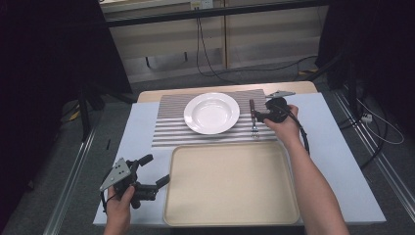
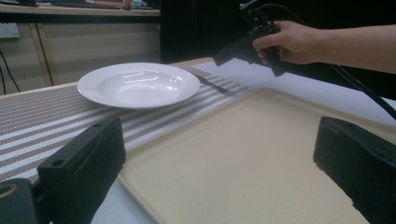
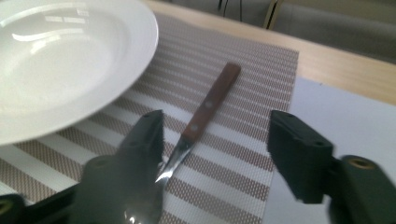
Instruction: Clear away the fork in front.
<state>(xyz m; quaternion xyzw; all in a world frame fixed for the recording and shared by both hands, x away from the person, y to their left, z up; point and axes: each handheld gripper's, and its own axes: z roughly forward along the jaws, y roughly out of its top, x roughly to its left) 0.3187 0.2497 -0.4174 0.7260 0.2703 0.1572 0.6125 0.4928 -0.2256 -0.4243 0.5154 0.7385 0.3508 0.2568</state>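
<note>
Left gripper (image 1: 152, 172): jaws wide, beside the tray (image 1: 230, 183).
Right gripper (image 1: 258, 116): jaws wide, over the fork (image 1: 253, 119), nothing held.

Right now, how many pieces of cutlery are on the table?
1: a fork on the placemat, right of the plate, under the right claw.

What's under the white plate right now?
The white plate sits on the striped placemat, which lies on the table. A wooden-handled fork lies on the mat beside the plate, not under it. Whatever is directly beneath the plate is covered.
</note>
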